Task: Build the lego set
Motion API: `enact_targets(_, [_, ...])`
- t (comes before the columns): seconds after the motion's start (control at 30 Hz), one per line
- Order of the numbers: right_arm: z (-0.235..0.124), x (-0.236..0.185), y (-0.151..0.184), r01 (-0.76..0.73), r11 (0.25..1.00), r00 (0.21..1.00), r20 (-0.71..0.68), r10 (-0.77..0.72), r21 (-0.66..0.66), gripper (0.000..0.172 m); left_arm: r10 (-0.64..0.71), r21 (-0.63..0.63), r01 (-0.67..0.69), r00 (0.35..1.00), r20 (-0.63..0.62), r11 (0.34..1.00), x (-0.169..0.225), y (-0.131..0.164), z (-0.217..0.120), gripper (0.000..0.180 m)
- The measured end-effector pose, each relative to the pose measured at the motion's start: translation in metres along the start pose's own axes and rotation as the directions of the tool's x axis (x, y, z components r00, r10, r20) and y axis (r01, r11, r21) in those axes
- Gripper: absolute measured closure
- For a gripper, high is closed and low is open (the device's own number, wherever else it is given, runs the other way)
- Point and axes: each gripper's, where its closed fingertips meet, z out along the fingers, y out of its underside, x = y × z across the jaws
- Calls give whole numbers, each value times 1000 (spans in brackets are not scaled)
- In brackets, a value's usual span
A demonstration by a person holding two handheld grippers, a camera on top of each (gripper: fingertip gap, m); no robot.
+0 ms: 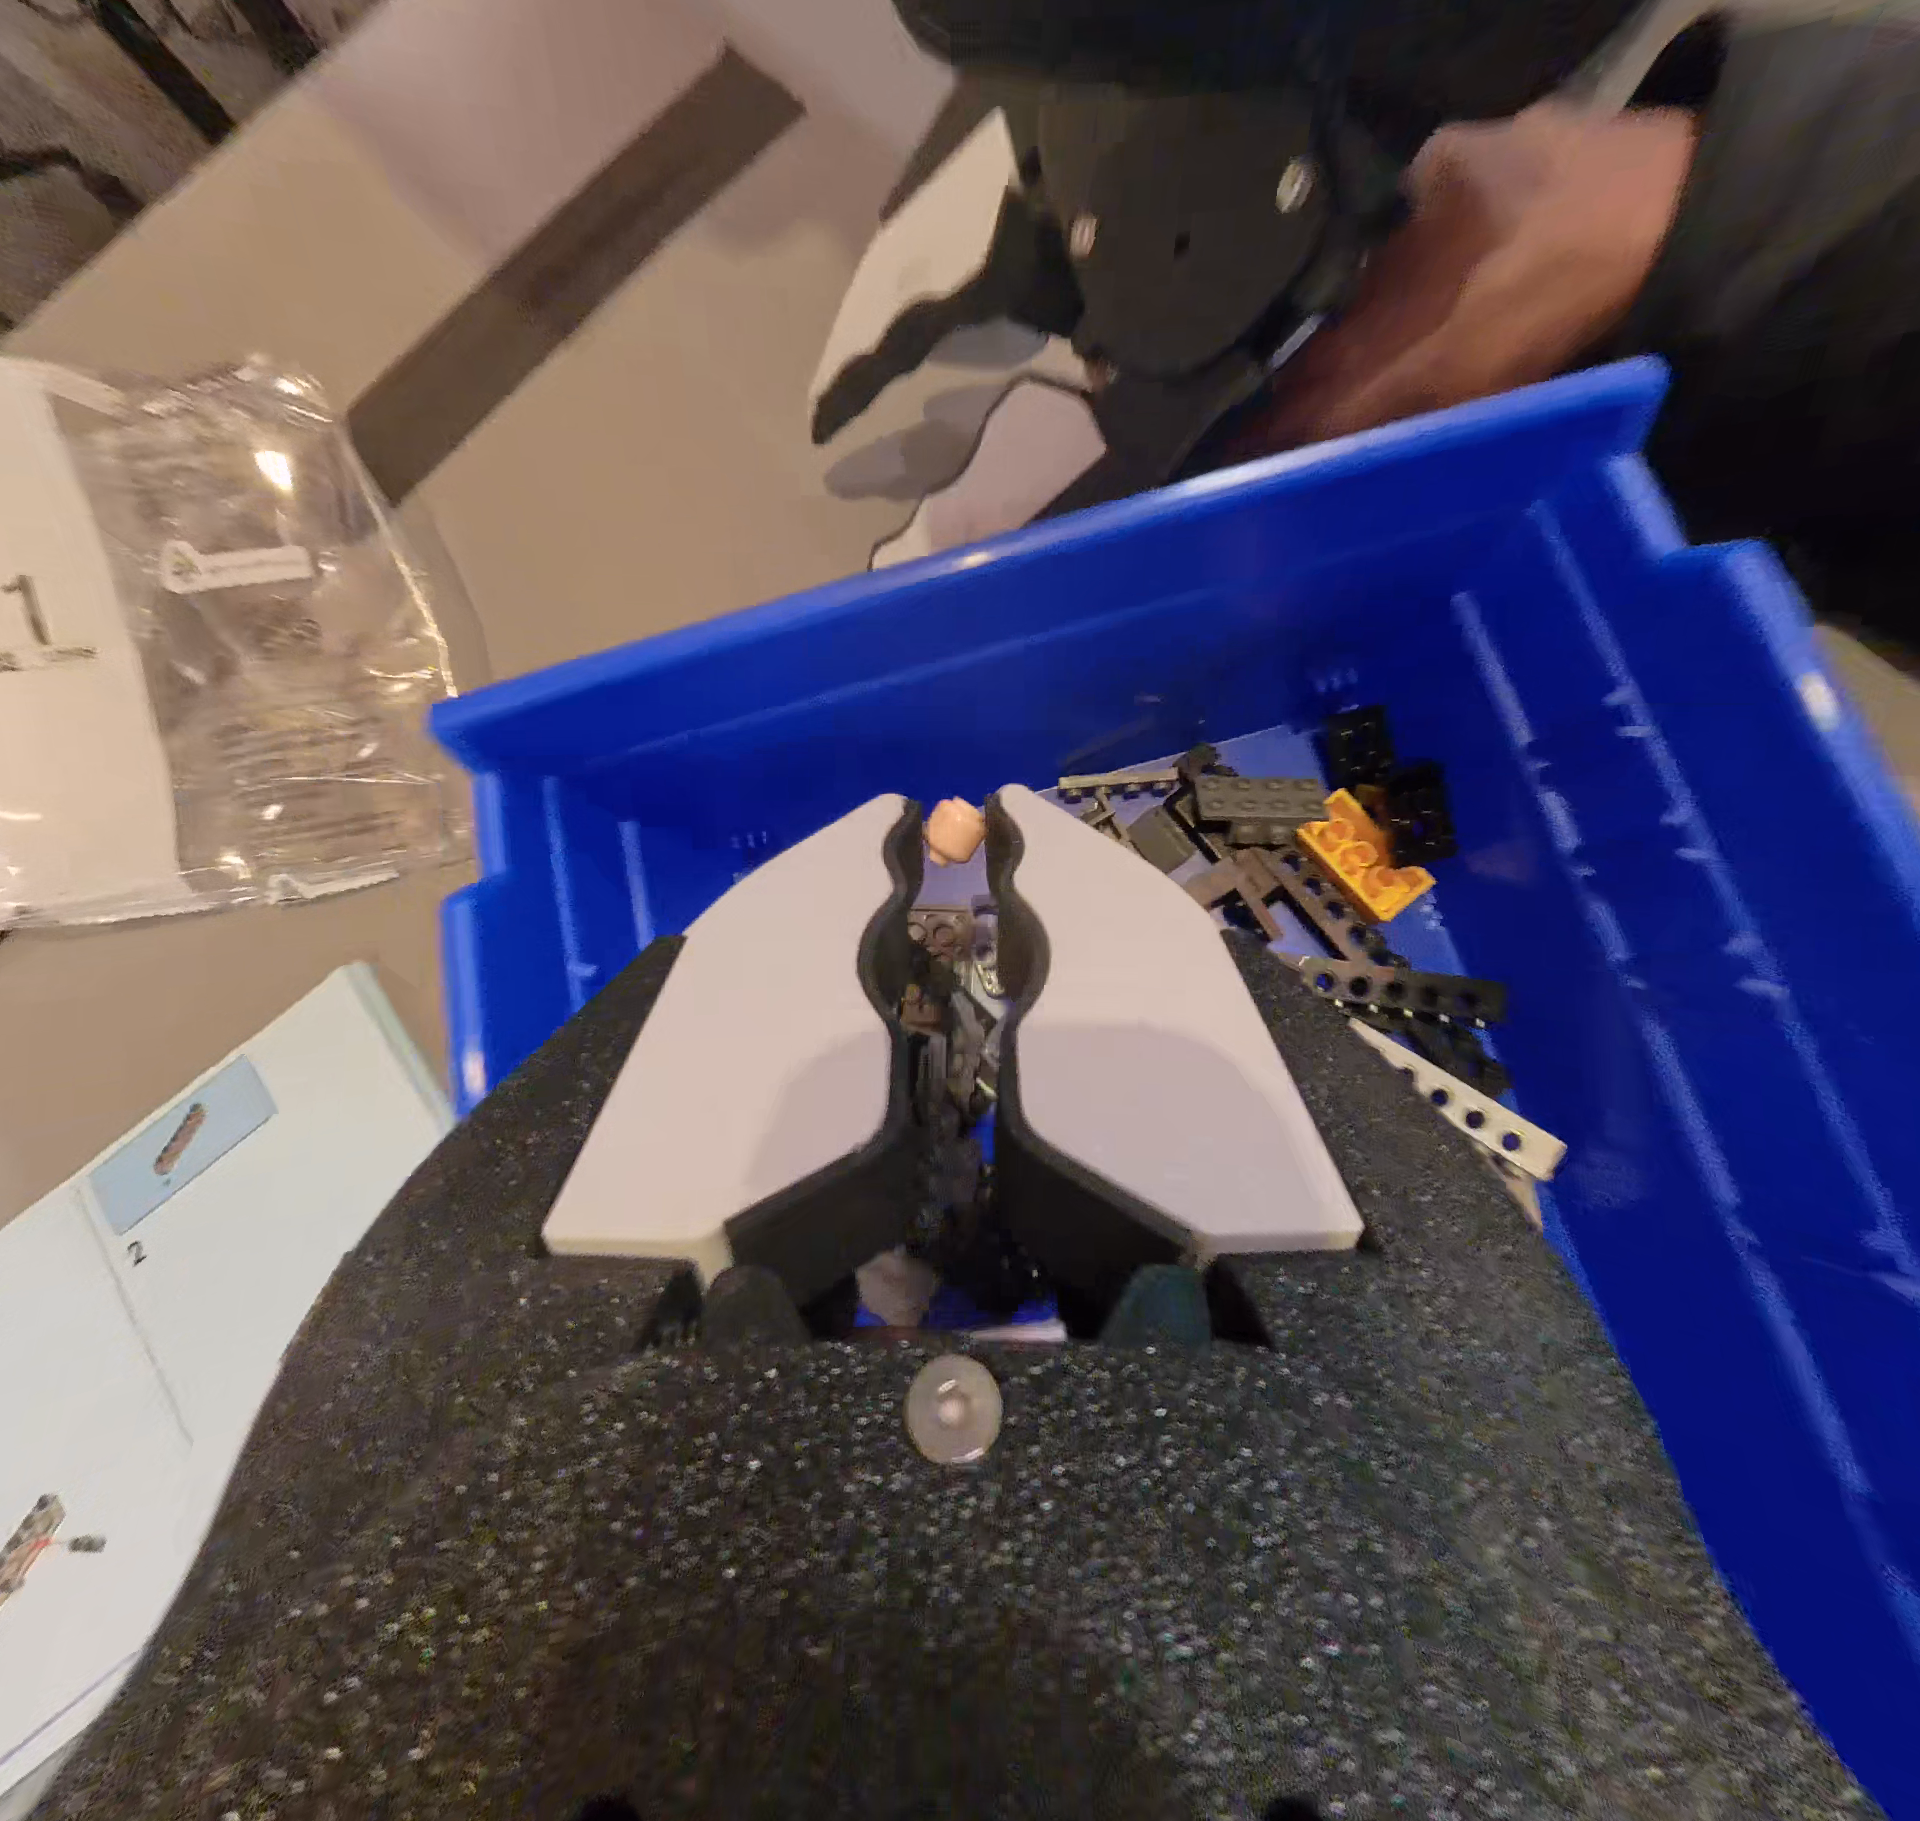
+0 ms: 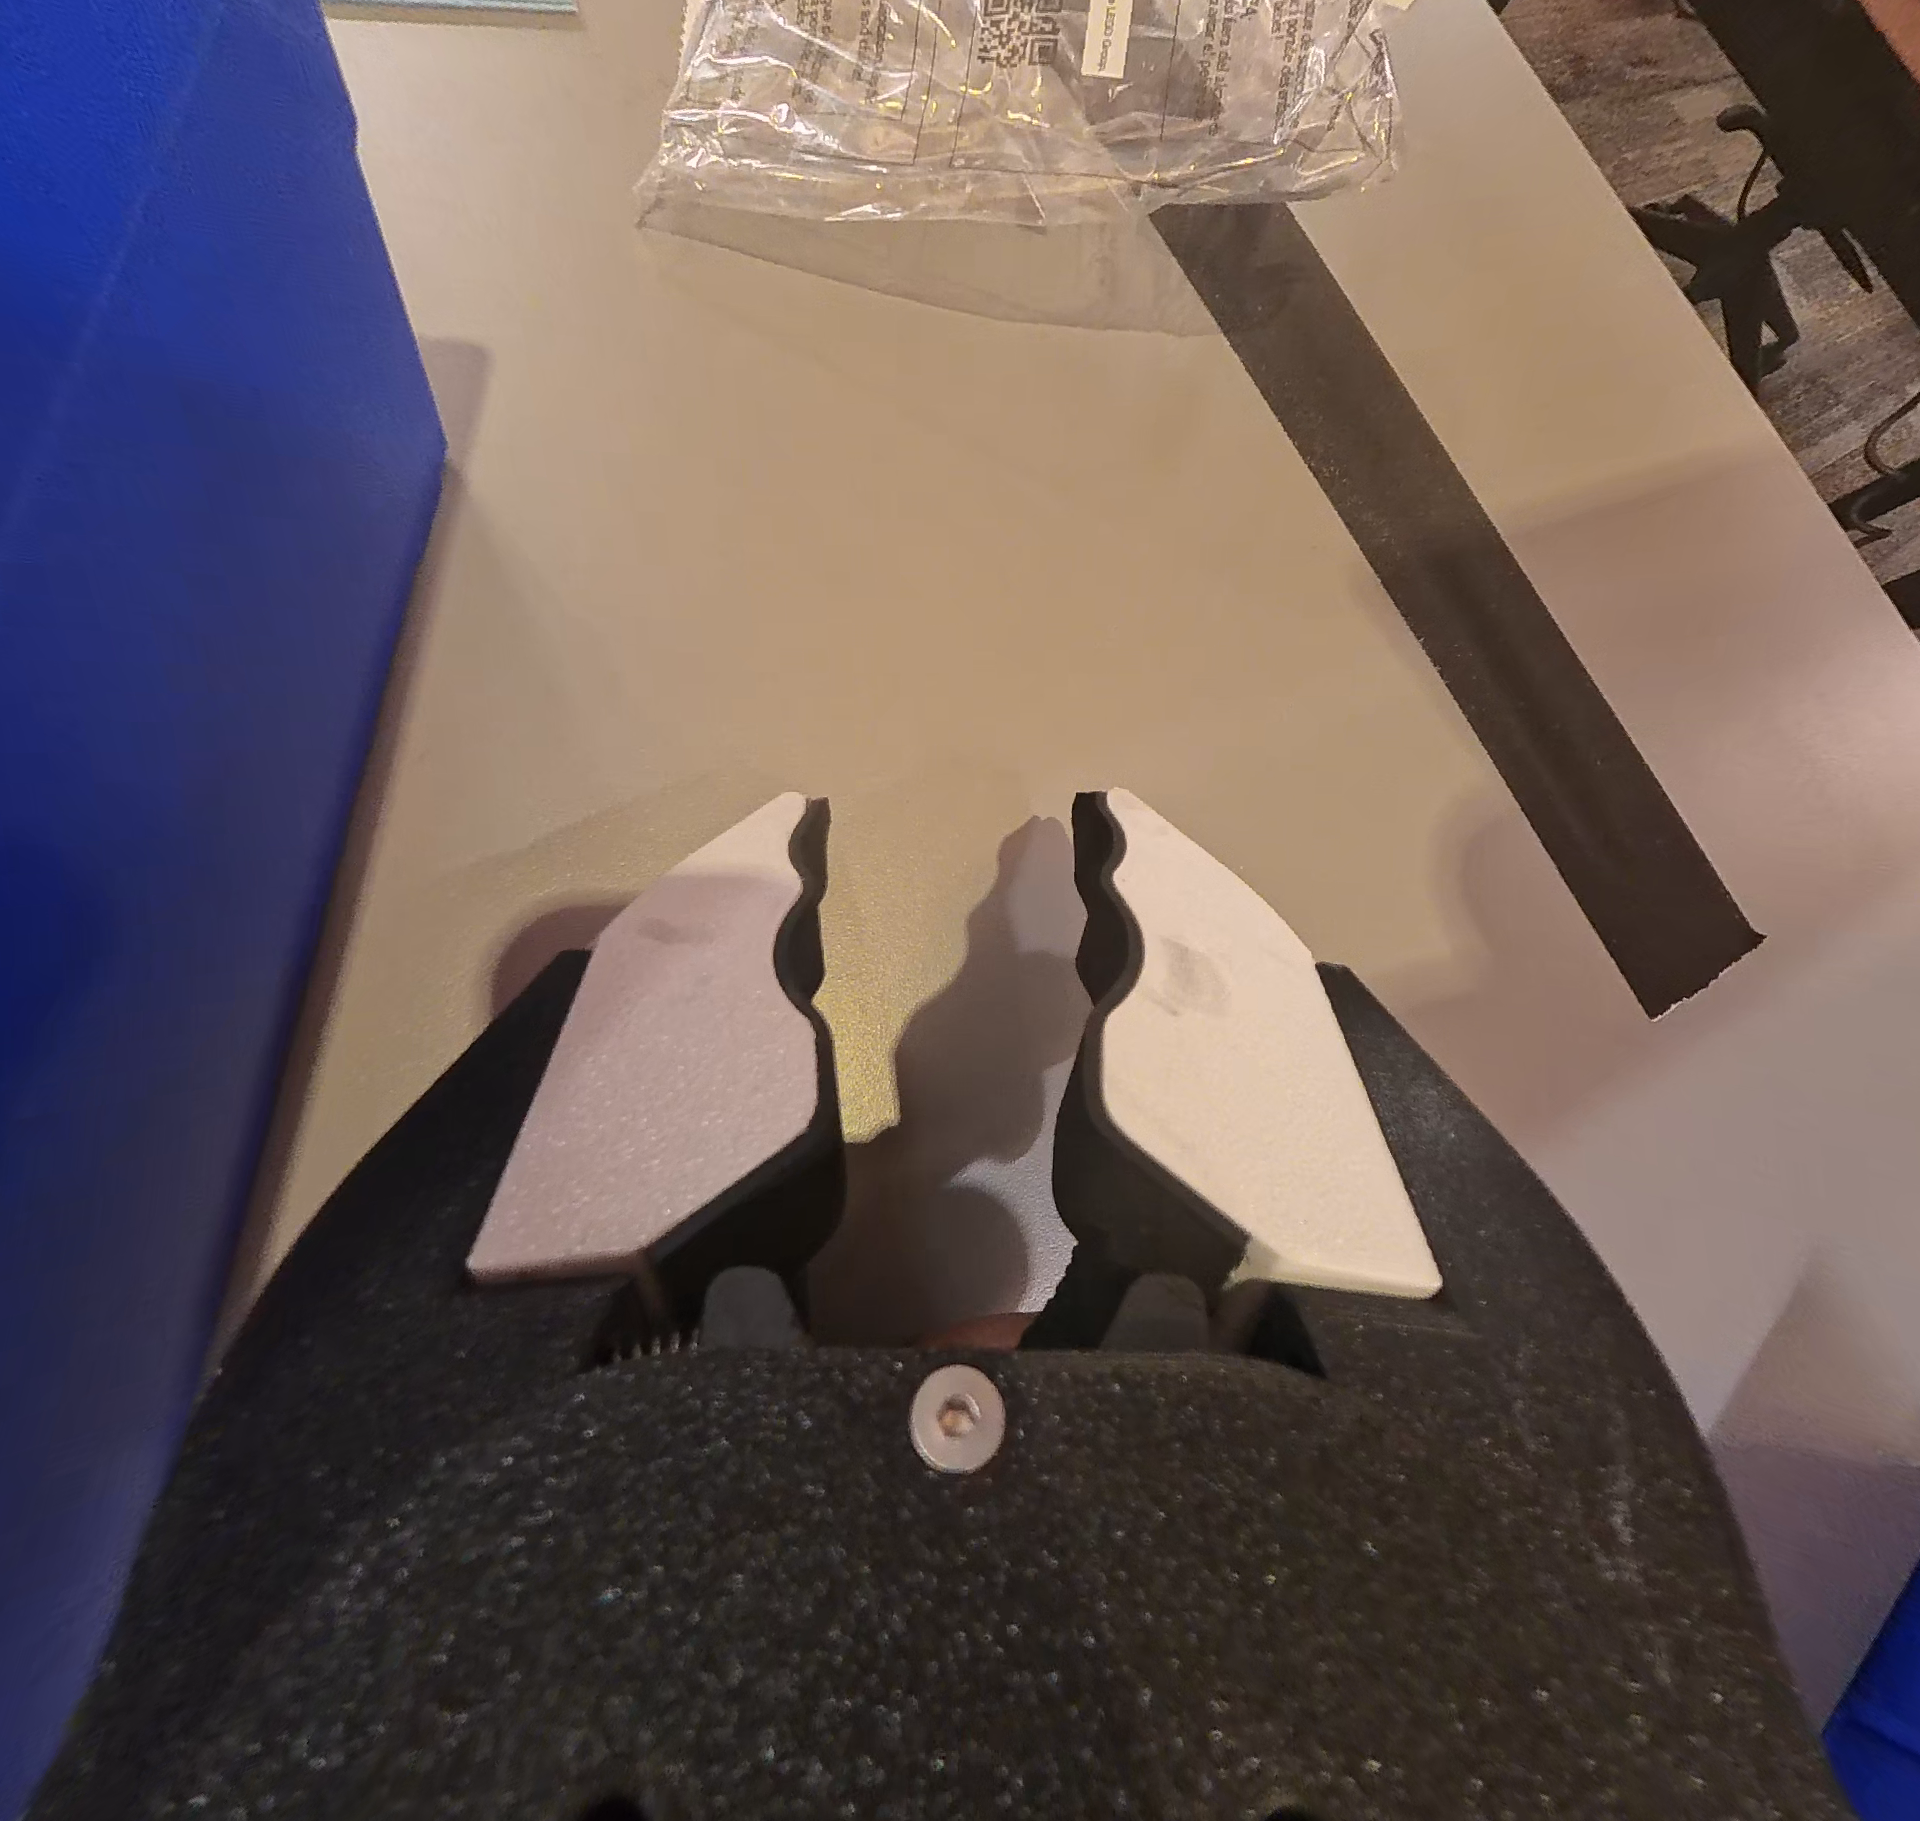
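Observation:
My left gripper (image 1: 953, 813) is over the blue bin (image 1: 1039, 618), and its fingertips are shut on a small flesh-coloured toy figure head (image 1: 951, 839). Both pads press on the head, which is held above the bin's floor. A pile of black and grey building bricks (image 1: 1278, 815) and an orange brick (image 1: 1363, 852) lie in the bin to the right of the fingers. My right gripper (image 2: 951, 815) is open and empty, low over the beige table (image 2: 935, 545) beside the bin's outer wall (image 2: 187, 524). It also shows blurred in the left wrist view (image 1: 935, 389), beyond the bin.
A clear plastic bag (image 2: 1039, 57) lies on the table ahead of the right gripper; it also shows in the left wrist view (image 1: 260, 628). A black tape strip (image 2: 1455, 576) crosses the table. An instruction booklet (image 1: 156, 1252) lies left of the bin. A person's hand (image 1: 1507, 265) holds the right gripper. The tips of one gripper are about 15 cm away from the tips of the other. Between my left fingertips and the orange brick (image 1: 1363, 852) there is roughly 11 cm.

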Motion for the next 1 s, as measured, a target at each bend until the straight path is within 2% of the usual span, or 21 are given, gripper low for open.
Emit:
enact_targets(0.13, [0,0,0,0,1000,1000,0,0,0,125,-50,113,49,999,5,992,-17,-8,-53,169])
enact_targets(0.27, [0,0,0,3,1000,1000,-4,-3,2,125,-148,206,133,987,57,970,-58,10,-116,169])
enact_targets(0.37, [0,0,0,5,1000,1000,-8,-5,3,125,-221,234,182,963,152,955,-101,50,-160,169])
enact_targets(0.5, [-1,1,0,7,1000,1000,-19,-7,4,126,-322,213,269,906,274,939,-153,136,-199,169])
enact_targets(0.63, [0,4,0,-3,1000,999,-37,3,0,127,-427,159,397,859,284,904,-172,223,-201,169])
enact_targets(0.73, [0,7,1,-15,1000,998,-58,15,-4,127,-447,91,440,852,273,894,-170,267,-187,169])
enact_targets(0.87, [0,10,1,-25,1000,997,-78,24,-8,127,-403,-10,424,867,293,905,-166,298,-171,169])
enact_targets(1.0, [0,11,2,-31,999,996,-87,30,-9,127,-359,-36,386,884,301,922,-164,298,-169,169])
